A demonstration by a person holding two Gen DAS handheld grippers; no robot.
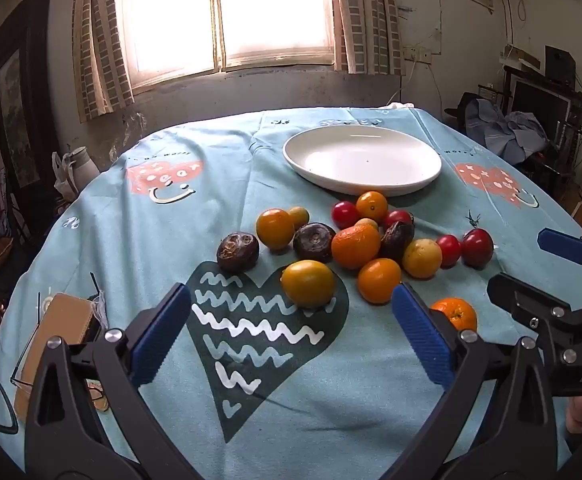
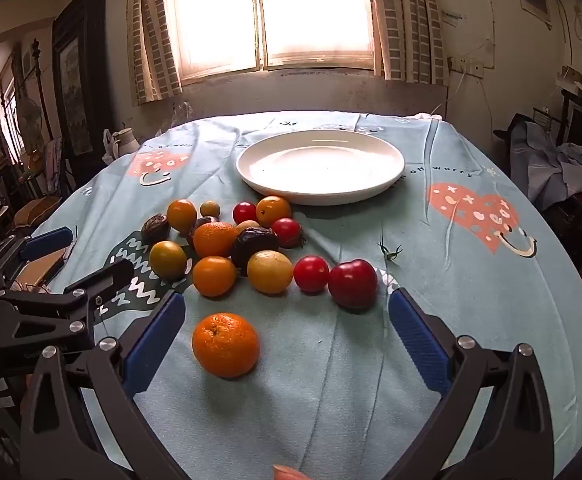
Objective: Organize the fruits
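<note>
A white plate (image 1: 362,159) stands empty at the far side of the table; it also shows in the right wrist view (image 2: 321,166). Before it lies a pile of fruit: oranges (image 1: 355,246), yellow fruits (image 1: 308,283), red tomatoes (image 1: 477,248) and dark wrinkled fruits (image 1: 237,251). One orange (image 2: 225,344) lies apart, nearest me. My left gripper (image 1: 291,332) is open and empty, just short of the pile. My right gripper (image 2: 287,338) is open and empty, with the lone orange between its fingers' line, left of centre.
The round table wears a light blue cloth (image 2: 371,360) with heart prints. A brown box (image 1: 57,336) and glasses lie at the left edge. A tomato stem (image 2: 389,251) lies right of the pile. Clutter and furniture surround the table.
</note>
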